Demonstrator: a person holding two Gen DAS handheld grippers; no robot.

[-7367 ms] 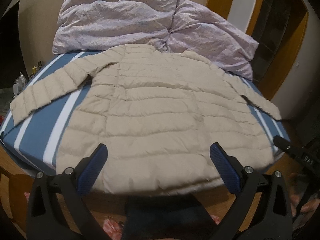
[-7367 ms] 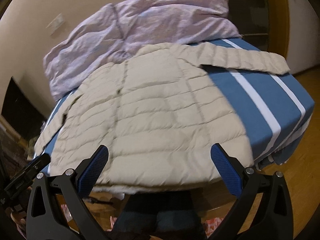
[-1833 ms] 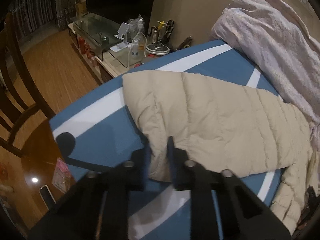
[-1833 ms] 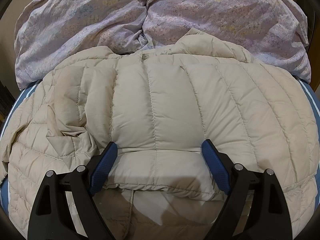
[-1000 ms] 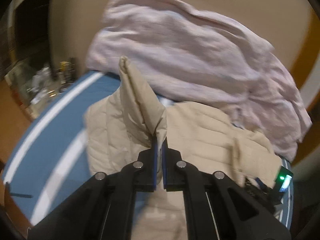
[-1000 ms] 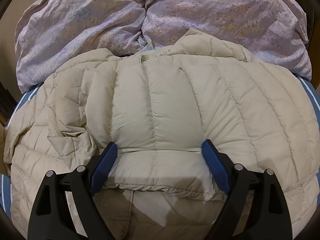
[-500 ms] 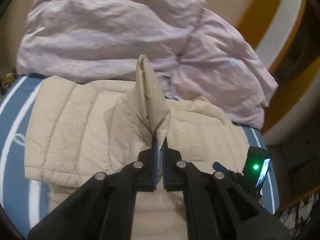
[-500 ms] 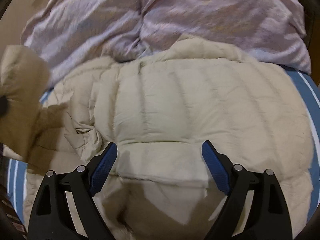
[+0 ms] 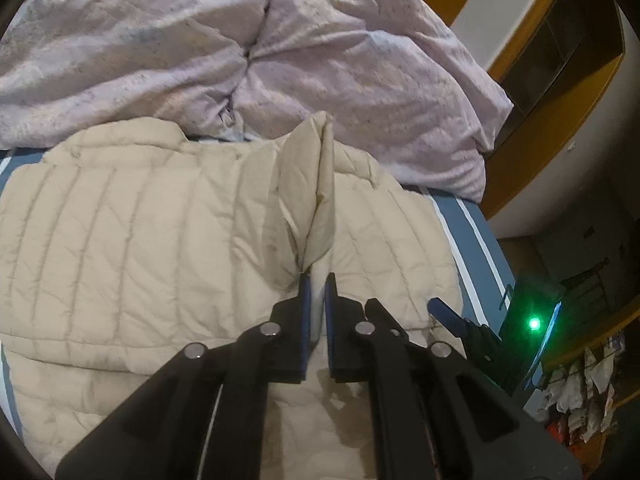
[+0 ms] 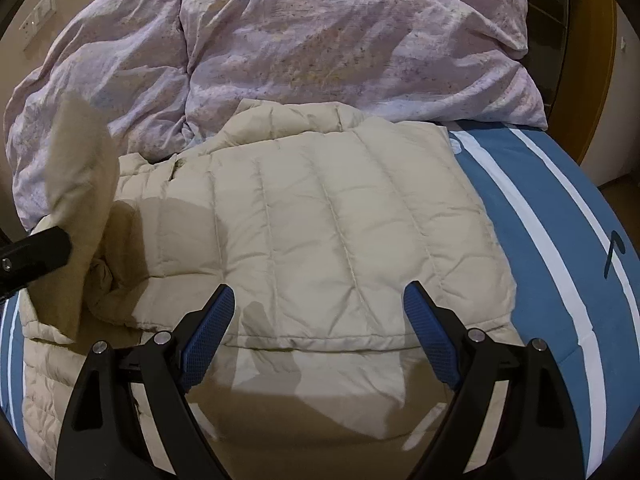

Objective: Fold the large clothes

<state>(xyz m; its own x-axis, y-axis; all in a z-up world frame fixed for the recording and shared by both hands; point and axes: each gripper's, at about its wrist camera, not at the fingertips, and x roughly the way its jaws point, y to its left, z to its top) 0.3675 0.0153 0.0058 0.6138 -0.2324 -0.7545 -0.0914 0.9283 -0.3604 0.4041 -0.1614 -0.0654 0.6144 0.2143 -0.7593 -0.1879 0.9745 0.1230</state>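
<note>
A beige quilted puffer jacket (image 9: 132, 240) lies on the blue striped bed, partly folded; it also shows in the right wrist view (image 10: 320, 220). My left gripper (image 9: 315, 280) is shut on the end of the jacket's left sleeve (image 9: 308, 184) and holds it raised over the jacket's body. In the right wrist view that sleeve (image 10: 80, 208) hangs at the left from the left gripper (image 10: 52, 248). My right gripper (image 10: 320, 304) is open and empty, hovering just above the folded right side of the jacket.
A crumpled lilac duvet (image 9: 240, 48) is piled at the head of the bed, also in the right wrist view (image 10: 320, 40). The blue sheet with white stripes (image 10: 560, 220) is bare at the right. The right gripper's body with a green light (image 9: 532, 324) is at the right.
My left gripper has carried the pinched sleeve from the bed's left edge up and across over the jacket's body. My right gripper has drawn back slightly and stays open.
</note>
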